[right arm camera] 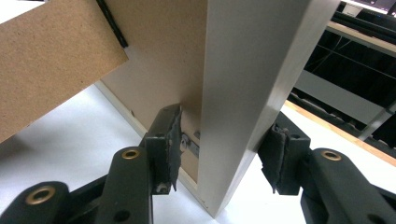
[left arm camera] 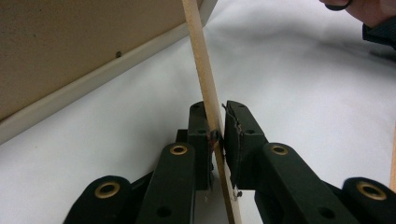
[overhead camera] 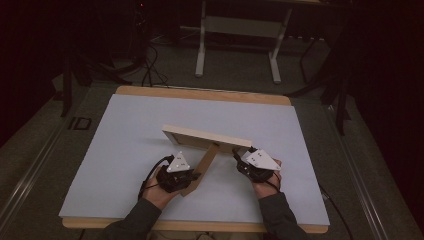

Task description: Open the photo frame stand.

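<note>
A pale wooden picture frame [overhead camera: 205,136] stands upright in the middle of the white table [overhead camera: 125,125], its brown back [left arm camera: 70,46] turned toward me. A thin cardboard stand leg [overhead camera: 202,167] hangs from that back and slants down to the table. My left gripper [overhead camera: 194,176] is shut on the leg's lower end; in the left gripper view [left arm camera: 215,126] the thin board [left arm camera: 201,60] runs edge-on between the two pads. My right gripper [overhead camera: 239,155] grips the frame's right side; its jaws [right arm camera: 222,149] straddle the frame's edge [right arm camera: 252,70], one pad at the back, one at the front.
The stand leg's flat brown face [right arm camera: 46,70] fills the upper left of the right gripper view. Beyond the table's far wooden edge [overhead camera: 200,94] stand the white legs of another table [overhead camera: 200,50], with cables on the dark floor. My right hand [left arm camera: 369,9] is seen far off in the left gripper view.
</note>
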